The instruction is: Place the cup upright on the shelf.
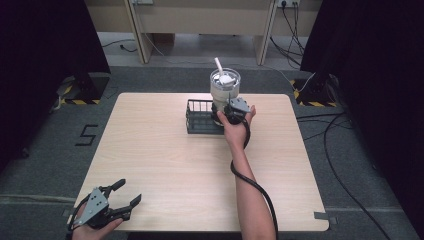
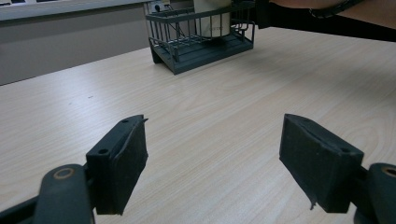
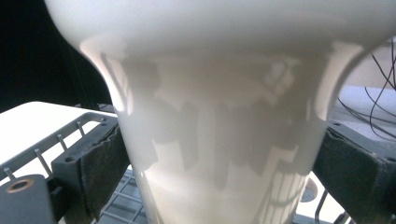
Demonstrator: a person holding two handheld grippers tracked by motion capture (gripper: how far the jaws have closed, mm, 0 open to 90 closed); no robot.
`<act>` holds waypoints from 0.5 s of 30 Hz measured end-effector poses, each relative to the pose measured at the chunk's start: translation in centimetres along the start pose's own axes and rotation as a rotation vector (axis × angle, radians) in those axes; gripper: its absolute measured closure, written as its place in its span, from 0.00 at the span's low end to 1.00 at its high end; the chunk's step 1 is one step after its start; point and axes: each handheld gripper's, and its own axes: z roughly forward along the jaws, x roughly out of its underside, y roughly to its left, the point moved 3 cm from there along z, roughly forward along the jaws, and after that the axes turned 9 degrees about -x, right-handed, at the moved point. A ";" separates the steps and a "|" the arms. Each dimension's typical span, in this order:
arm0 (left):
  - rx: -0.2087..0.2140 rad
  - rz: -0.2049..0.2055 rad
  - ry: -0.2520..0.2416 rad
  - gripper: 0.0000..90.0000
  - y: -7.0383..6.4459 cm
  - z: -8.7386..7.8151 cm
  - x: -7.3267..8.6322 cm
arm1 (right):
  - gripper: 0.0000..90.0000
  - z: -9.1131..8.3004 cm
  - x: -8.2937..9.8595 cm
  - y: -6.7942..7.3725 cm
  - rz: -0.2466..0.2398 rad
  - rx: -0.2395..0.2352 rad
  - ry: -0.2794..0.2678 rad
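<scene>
A tall white cup (image 1: 224, 87) with a clear lid and a white straw stands in the right end of a dark wire basket (image 1: 200, 120) at the far middle of the table. My right gripper (image 1: 233, 111) holds the cup low on its body. In the right gripper view the cup (image 3: 219, 121) fills the gap between the jaws, with a pad pressed on each side. My left gripper (image 1: 129, 191) rests at the near left corner, open and empty. Its view looks across the bare wood to the basket (image 2: 201, 46) and the cup (image 2: 212, 18).
The light wooden table (image 1: 165, 170) has bare wood between the basket and the near edge. The right gripper's black cable (image 1: 252, 185) trails along the forearm. Black curtains flank the table, and loose cables (image 1: 345, 150) lie on the grey floor at the right.
</scene>
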 end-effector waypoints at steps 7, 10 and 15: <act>0.001 0.003 0.002 0.25 0.0 0.0 0.0 | 0.10 -0.9 -0.3 0.2 0.001 -0.004 -0.011; 0.001 0.005 0.002 0.25 -0.1 0.0 0.0 | 0.10 -1.6 -0.6 0.2 -0.010 -0.004 -0.013; 0.001 0.008 0.001 0.25 -0.1 0.0 -0.1 | 0.10 -2.4 -0.7 0.2 -0.014 -0.002 -0.013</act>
